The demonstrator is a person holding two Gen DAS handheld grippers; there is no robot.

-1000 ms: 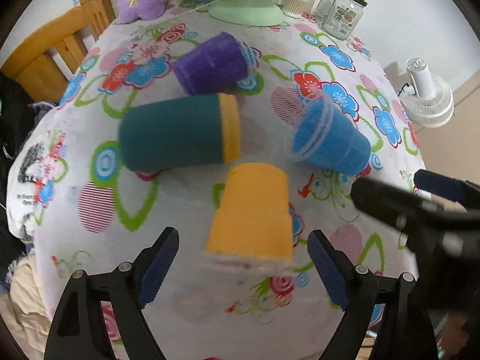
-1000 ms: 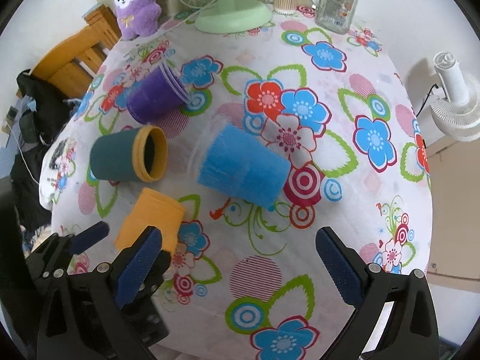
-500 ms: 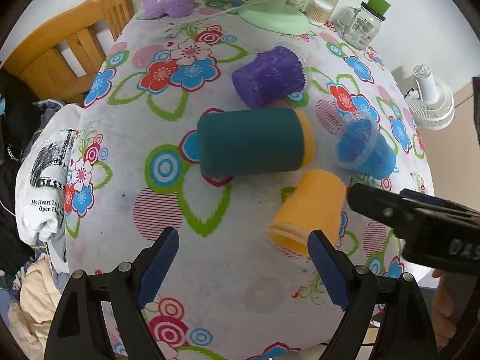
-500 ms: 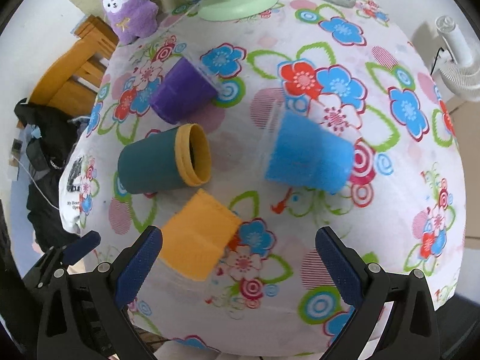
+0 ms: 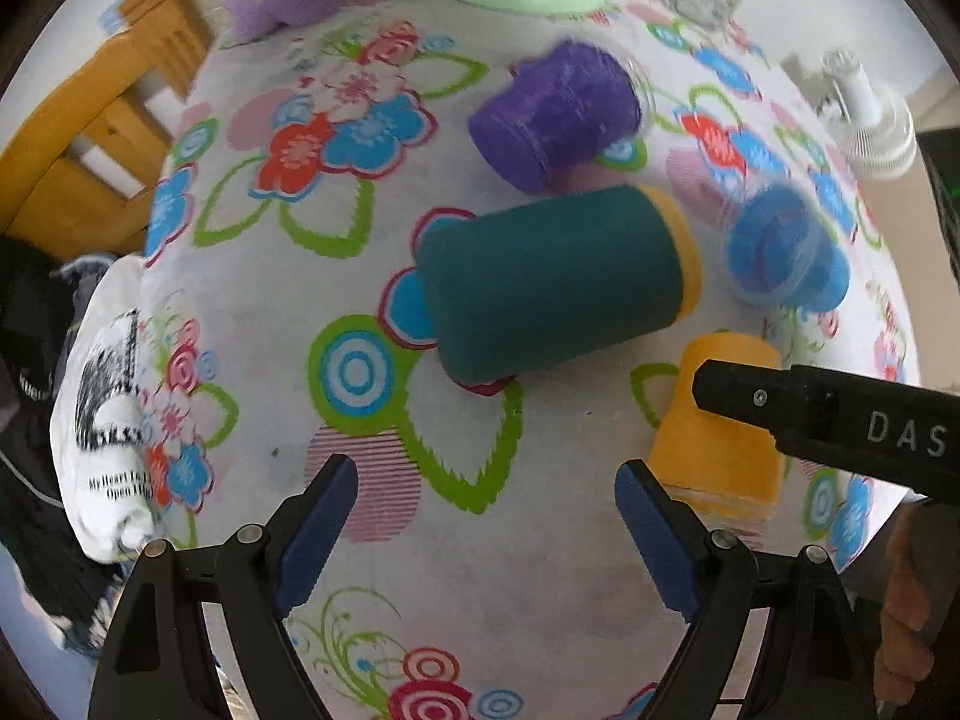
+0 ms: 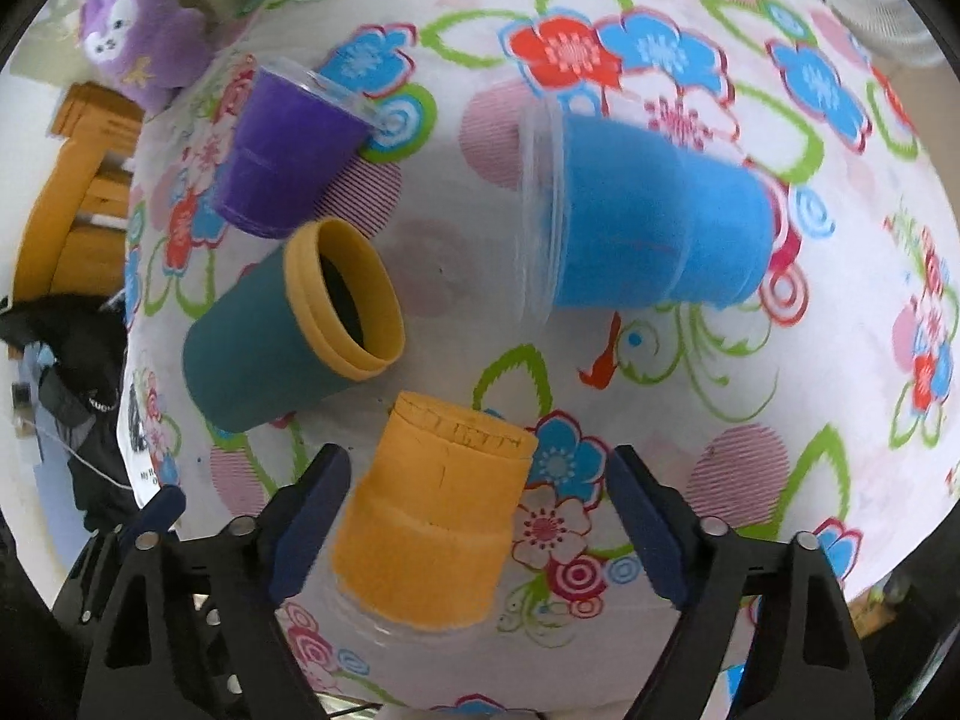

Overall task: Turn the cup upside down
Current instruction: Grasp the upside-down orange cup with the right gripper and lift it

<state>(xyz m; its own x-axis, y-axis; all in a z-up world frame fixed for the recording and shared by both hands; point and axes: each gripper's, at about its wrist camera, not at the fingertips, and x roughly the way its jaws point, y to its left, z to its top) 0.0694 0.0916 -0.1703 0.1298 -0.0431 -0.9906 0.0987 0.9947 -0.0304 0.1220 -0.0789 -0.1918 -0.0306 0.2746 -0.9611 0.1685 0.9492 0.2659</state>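
The right tool (image 6: 474,516) gapes wide around the orange cup (image 6: 435,510), gripping nothing. Its dark arm hides part of that cup in the left view. The left tool (image 5: 486,516) is spread too, empty, beside the cup.

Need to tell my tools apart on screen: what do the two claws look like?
Both look alike: black plastic frames with silver screws and dark blue finger pads. The left claw and right claw match. The right claw's black body, seen from the left wrist, bears white letters "DAS".
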